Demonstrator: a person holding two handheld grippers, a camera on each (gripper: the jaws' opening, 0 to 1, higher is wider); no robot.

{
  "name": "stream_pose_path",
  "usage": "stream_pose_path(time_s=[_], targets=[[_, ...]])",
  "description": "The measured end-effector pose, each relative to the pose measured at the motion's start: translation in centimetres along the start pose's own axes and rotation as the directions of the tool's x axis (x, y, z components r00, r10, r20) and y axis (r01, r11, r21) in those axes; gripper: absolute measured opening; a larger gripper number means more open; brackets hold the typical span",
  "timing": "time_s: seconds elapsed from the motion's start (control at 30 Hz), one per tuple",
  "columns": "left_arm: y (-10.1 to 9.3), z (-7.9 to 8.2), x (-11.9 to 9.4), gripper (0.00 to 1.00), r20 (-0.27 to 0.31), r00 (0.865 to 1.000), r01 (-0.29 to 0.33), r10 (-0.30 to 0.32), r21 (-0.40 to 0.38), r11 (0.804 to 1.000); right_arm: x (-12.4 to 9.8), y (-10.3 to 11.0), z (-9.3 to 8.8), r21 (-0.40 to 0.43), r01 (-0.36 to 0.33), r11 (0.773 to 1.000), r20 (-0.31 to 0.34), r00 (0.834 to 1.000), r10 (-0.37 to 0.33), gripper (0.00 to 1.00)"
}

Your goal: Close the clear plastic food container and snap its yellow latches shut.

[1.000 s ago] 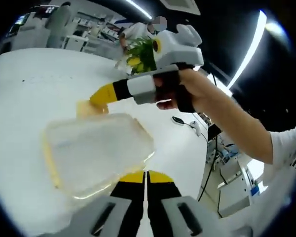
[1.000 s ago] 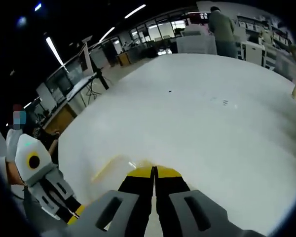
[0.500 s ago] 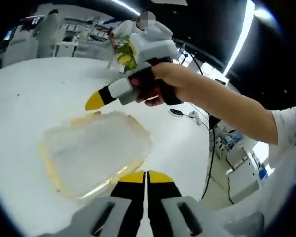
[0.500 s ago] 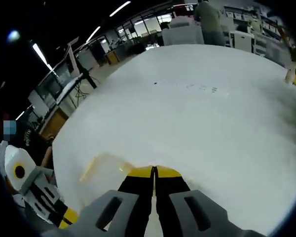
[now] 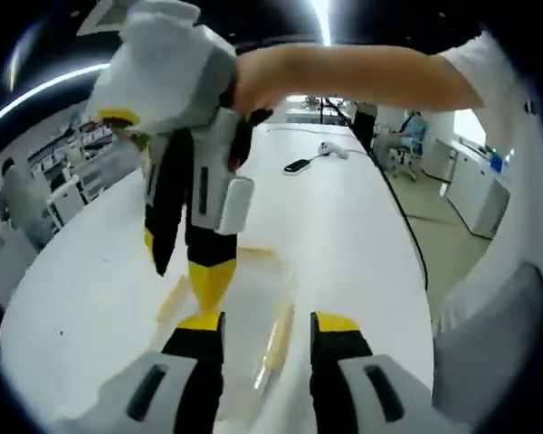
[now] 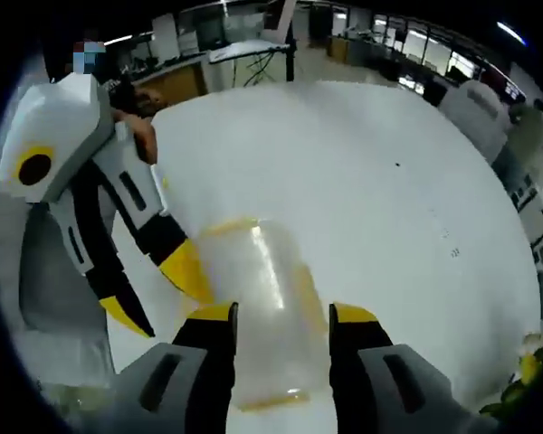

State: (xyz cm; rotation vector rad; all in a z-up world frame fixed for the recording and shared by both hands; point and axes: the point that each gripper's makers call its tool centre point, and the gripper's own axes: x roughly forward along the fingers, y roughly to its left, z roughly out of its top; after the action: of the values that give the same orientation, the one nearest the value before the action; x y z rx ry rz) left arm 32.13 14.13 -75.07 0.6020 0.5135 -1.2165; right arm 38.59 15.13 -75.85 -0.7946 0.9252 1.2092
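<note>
No brand, label or writing is legible on anything here.

You are holding the left gripper [image 5: 267, 324] with its 2 yellow-tipped black jaws spread apart, nothing clamped between them. Through that gap you are looking at the clear plastic food container [image 5: 253, 325], a shallow rectangular box with rounded corners, glossy and see-through, lying flat on the white table [image 5: 362, 226]. One yellow latch [image 5: 278, 333] is running as a narrow strip along the container's long side, and another yellow latch [image 5: 170, 298] is lying along the opposite side.

In the left gripper view the right gripper [image 5: 185, 271] is hanging point-down over the container, its grey-white shell smooth and matte, its 2 black jaws parted at the yellow tips. Whether a tip is touching the lid cannot be told. Your hand [image 5: 253, 86] is wrapping the grip above it.

In the right gripper view the right gripper [image 6: 281, 316] is likewise standing open, jaws straddling the container [image 6: 262, 307] without gripping it. The lid is sitting on the box, flat and shiny with a bright streak of reflected light. The left gripper [image 6: 158, 289] is coming in from the side, its yellow tips just beside the container's long edge.

The container is sitting well in from the table's edges, with bare matte white tabletop stretching wide beyond it. A dark cable and small device [image 5: 308, 161] are lying further along the table, well apart from your work.
</note>
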Motion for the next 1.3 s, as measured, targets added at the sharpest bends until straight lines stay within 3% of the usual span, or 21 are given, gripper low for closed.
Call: stream_pose_path(time_s=[0.07, 0.2, 0.37, 0.47, 0.57, 0.77, 0.87, 0.9, 1.07, 1.3], targets=[[-0.3, -0.9, 0.3, 0.32, -0.064, 0.998, 0.028, -0.027, 0.015, 1.0, 0.3, -0.4, -0.1, -0.001, 0.005, 1.0, -0.038, 0.999, -0.005, 0.33], [-0.5, -0.4, 0.5, 0.32, -0.039, 0.999, 0.039, -0.038, 0.031, 0.999, 0.9, 0.2, -0.5, 0.019, -0.068, 0.997, -0.104, 0.992, 0.07, 0.35], [-0.6, -0.1, 1.3, 0.31, -0.038, 0.998, 0.049, -0.047, 0.052, 0.997, 1.7, -0.1, -0.4, -0.008, -0.088, 0.996, -0.162, 0.983, 0.086, 0.37], [-0.4, -0.3, 1.5, 0.28, -0.07, 0.997, 0.045, -0.038, 0.103, 0.994, 1.8, 0.0, -0.5, -0.013, -0.109, 0.994, -0.192, 0.976, 0.105, 0.37], [0.0, -0.9, 1.9, 0.24, -0.118, 0.993, 0.022, 0.003, 0.213, 0.977, 1.9, 0.0, -0.7, 0.005, -0.133, 0.991, -0.225, 0.965, 0.13, 0.37], [-0.4, -0.7, 2.2, 0.24, -0.131, 0.991, 0.018, 0.017, 0.263, 0.965, 2.0, 0.2, -0.6, -0.039, -0.146, 0.989, -0.277, 0.952, 0.13, 0.37], [-0.6, -1.5, 2.3, 0.24, -0.204, 0.978, 0.044, 0.032, 0.358, 0.933, 2.0, 0.3, -0.6, -0.057, -0.144, 0.988, -0.293, 0.948, 0.121, 0.37], [-0.6, -1.1, 2.4, 0.24, -0.188, 0.981, 0.038, 0.041, 0.398, 0.917, 1.9, 0.2, -0.6, -0.056, -0.143, 0.988, -0.297, 0.947, 0.12, 0.37], [-0.8, -1.1, 2.5, 0.24, -0.195, 0.979, 0.028, 0.056, 0.403, 0.915, 1.9, 0.2, -0.7, -0.062, -0.148, 0.987, -0.3, 0.946, 0.123, 0.36], [-0.7, -1.1, 2.4, 0.23, -0.148, 0.989, 0.028, 0.032, 0.39, 0.92, 1.9, 0.4, -0.8, -0.048, -0.14, 0.989, -0.288, 0.95, 0.12, 0.36]])
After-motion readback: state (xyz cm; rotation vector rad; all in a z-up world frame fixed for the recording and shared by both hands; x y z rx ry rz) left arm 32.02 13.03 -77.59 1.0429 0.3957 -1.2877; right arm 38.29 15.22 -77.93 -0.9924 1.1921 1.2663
